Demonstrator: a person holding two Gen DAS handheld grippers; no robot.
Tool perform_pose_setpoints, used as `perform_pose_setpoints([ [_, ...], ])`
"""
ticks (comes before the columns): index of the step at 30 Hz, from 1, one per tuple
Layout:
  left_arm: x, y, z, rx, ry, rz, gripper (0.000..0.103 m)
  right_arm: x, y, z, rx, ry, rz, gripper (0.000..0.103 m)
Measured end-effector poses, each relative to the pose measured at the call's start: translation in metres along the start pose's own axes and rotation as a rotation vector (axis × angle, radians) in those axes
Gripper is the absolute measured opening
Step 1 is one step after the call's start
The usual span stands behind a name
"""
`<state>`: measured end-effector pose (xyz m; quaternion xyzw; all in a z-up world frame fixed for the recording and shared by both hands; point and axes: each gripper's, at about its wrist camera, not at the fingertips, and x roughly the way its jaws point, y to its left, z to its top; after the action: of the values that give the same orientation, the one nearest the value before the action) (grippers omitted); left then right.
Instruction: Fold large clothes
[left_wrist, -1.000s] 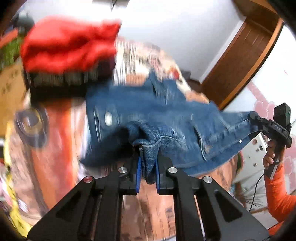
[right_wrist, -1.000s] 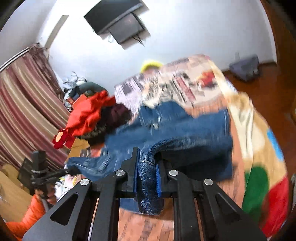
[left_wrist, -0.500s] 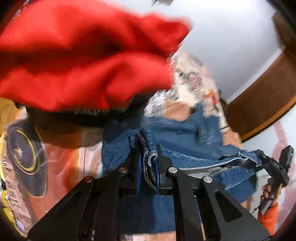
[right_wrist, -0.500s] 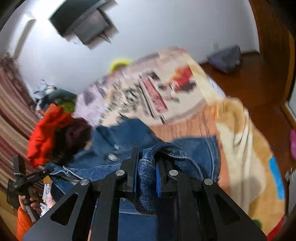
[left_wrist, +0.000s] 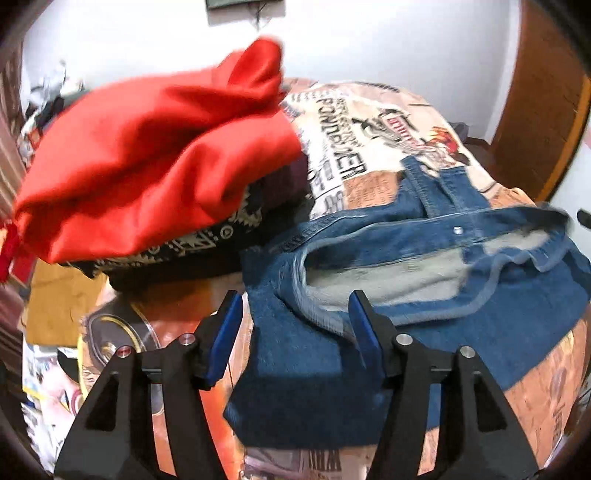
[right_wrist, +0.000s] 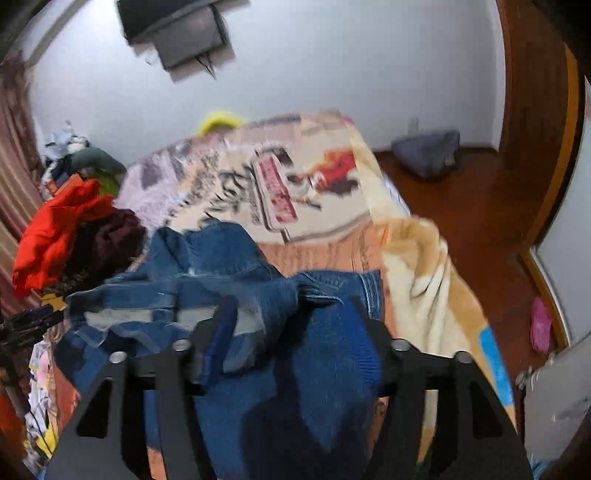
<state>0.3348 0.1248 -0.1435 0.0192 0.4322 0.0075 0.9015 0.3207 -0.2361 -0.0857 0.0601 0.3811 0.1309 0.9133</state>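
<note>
Left gripper (left_wrist: 295, 332): I see its jaws spread wide, holding nothing.
Right gripper (right_wrist: 291, 339): likewise wide apart (cloth between, ungripped).
Blue denim jacket (left_wrist: 424, 295): folded on my patterned bedspread (left_wrist: 369, 122), right of the red garment pile (left_wrist: 147, 158).

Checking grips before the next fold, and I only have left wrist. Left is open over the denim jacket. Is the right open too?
Observer: Yes. The right gripper is open, with the denim jacket lying loose between its fingers.
Operator: What's past the jacket on the right?
Observer: The printed blanket drapes over the bed edge just beyond the hem.
Operator: Anything on the floor there?
Observer: A grey bag by the far wall and what looks like a pink slipper.
</note>
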Motion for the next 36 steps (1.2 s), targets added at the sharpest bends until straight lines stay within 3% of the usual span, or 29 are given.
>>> perform_pose_setpoints([
  [5, -0.003, -0.012, -0.015, 0.015, 0.054, -0.060, 0.059, -0.017, 0.022, -0.010, -0.068, 0.046, 0.059, 0.062],
  [13, 0.042, -0.044, -0.041, 0.034, 0.206, -0.117, 0.059, 0.037, 0.068, -0.039, -0.221, 0.266, 0.097, 0.063],
  [18, 0.061, -0.054, -0.024, 0.078, 0.172, -0.077, 0.060, 0.082, 0.090, -0.039, -0.272, 0.367, 0.085, 0.063],
  [19, 0.067, -0.054, -0.016, 0.082, 0.171, -0.076, 0.064, 0.092, 0.091, -0.036, -0.263, 0.378, 0.079, 0.063],
  [23, 0.095, -0.041, 0.007, 0.031, 0.180, 0.014, 0.066, 0.113, 0.090, -0.023, -0.209, 0.369, 0.036, 0.063],
  [25, 0.111, -0.028, 0.016, -0.044, 0.191, 0.052, 0.066, 0.114, 0.089, -0.018, -0.182, 0.346, 0.008, 0.063],
  [28, 0.111, -0.021, 0.020, -0.105, 0.183, 0.039, 0.065, 0.107, 0.089, -0.015, -0.162, 0.302, -0.009, 0.063],
  [32, 0.087, -0.034, 0.008, -0.049, 0.137, 0.048, 0.065, 0.091, 0.098, -0.021, -0.201, 0.273, 0.007, 0.063],
  [36, 0.068, -0.046, -0.014, 0.004, 0.148, 0.005, 0.066, 0.084, 0.108, -0.037, -0.270, 0.290, 0.002, 0.063],
])
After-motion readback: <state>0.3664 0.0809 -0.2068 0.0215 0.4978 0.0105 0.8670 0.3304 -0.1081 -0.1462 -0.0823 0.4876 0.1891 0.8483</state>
